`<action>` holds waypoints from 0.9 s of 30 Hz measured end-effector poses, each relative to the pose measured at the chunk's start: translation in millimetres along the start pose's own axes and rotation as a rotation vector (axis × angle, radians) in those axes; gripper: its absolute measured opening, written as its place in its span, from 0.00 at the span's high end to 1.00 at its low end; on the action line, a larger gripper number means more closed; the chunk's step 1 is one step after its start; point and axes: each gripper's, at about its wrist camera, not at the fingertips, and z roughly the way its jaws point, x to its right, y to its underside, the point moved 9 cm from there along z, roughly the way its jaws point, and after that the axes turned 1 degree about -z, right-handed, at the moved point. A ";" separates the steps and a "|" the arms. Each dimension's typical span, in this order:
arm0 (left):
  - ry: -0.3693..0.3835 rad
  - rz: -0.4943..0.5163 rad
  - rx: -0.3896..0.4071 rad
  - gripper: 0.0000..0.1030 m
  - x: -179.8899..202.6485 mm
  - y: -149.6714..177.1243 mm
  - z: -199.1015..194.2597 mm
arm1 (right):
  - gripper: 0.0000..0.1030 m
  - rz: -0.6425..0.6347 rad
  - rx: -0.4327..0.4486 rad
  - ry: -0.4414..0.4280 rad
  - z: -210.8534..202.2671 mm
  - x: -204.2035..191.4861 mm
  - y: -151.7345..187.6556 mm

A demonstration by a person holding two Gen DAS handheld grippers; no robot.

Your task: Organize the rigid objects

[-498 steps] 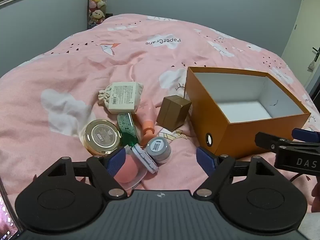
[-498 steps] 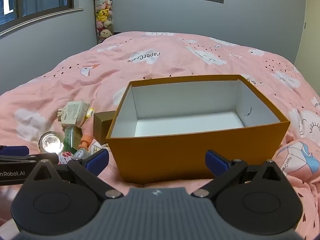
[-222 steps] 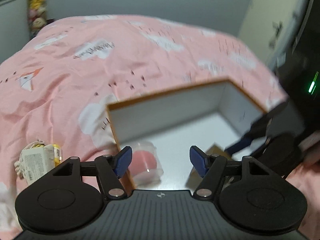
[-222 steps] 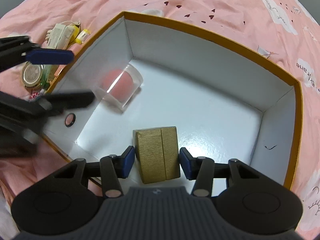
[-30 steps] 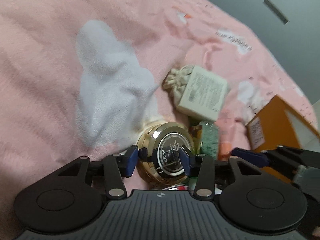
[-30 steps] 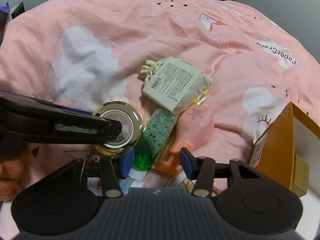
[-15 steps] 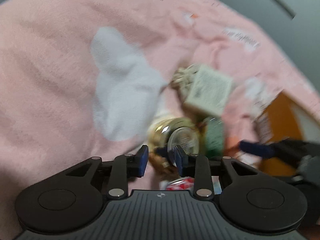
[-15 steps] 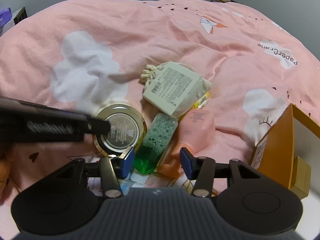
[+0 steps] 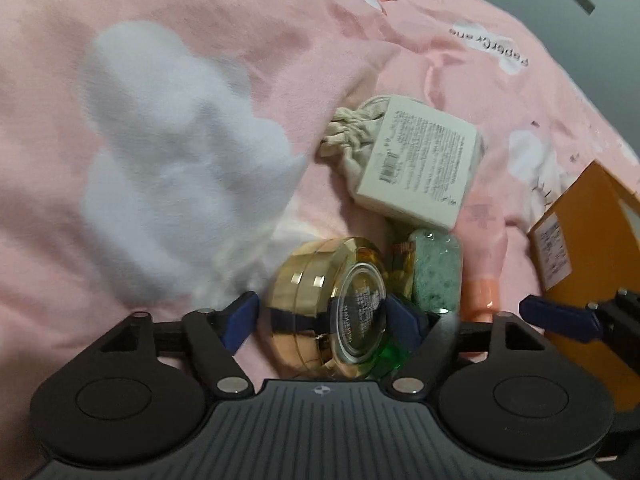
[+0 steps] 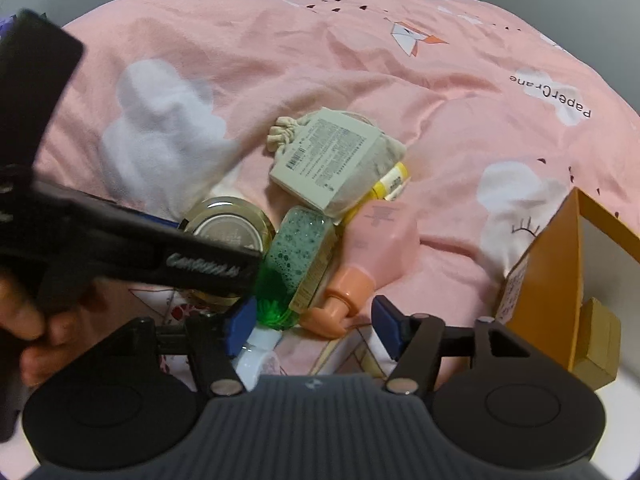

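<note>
Two claws of mine over one crowded heap on the pink bedspread (image 9: 120,40).

My left claw (image 9: 324,318) is spreading around the tipped gold jar (image 9: 320,300); my right claw (image 10: 308,320) widens, gripping nothing, above the pink bottle (image 10: 376,240). Green bottle (image 10: 300,256) touches the jar; orange box (image 10: 560,272) stands right, bare bedspread left.

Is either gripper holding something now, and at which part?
Neither. The left gripper has its opening jaws around the gold jar, not gripping it; the right gripper is opening around the pink bottle's cap.

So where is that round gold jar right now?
The gold jar lies tipped on the pink bedspread, between the fingers of the opening left tool; the green bottle is right beside it.
</note>
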 end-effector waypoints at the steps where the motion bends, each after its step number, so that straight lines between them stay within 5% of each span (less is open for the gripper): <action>1: 0.003 -0.001 0.003 0.20 0.9 -0.7 1.4 | 0.39 -0.002 0.003 0.012 -0.8 2.0 0.2; 10: 0.143 -0.038 0.065 0.68 3.5 0.8 -33.9 | 0.47 0.038 0.006 0.019 3.6 12.1 -2.5; 18: 0.135 -0.051 0.027 0.68 7.0 0.4 -16.8 | 0.48 0.011 -0.006 0.034 5.7 8.3 -5.5; 27: 0.118 -0.056 0.151 0.69 2.2 -15.3 -56.1 | 0.46 -0.106 0.024 0.056 -10.4 5.9 -28.1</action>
